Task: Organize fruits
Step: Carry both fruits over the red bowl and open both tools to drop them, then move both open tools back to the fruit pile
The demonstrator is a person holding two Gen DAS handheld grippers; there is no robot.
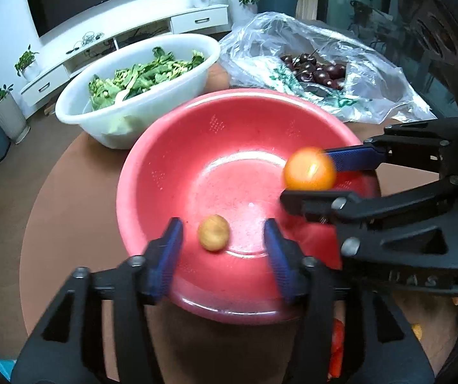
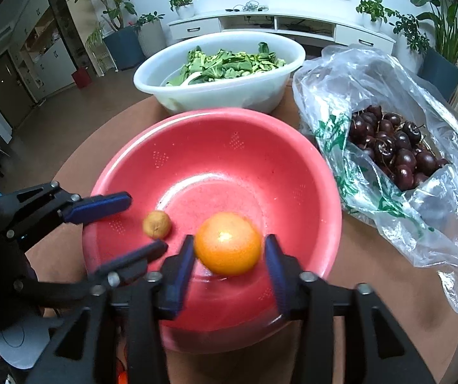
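Both jaws spread; orange (image 2: 228,244) between right gripper's (image 2: 230,272), over red bowl (image 2: 293,147).

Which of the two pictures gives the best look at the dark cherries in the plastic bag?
The right wrist view: the cherries lie close and individually distinct inside the open plastic bag. The left wrist view shows them farther off, a smaller dark cluster.

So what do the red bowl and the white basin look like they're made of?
Red bowl: looks like moulded plastic, semi-glossy, with small drain-hole patches in the wall and soft highlights on the floor. White basin: probably thin plastic too, since its wall looks slightly translucent and the finish is smooth and matte.
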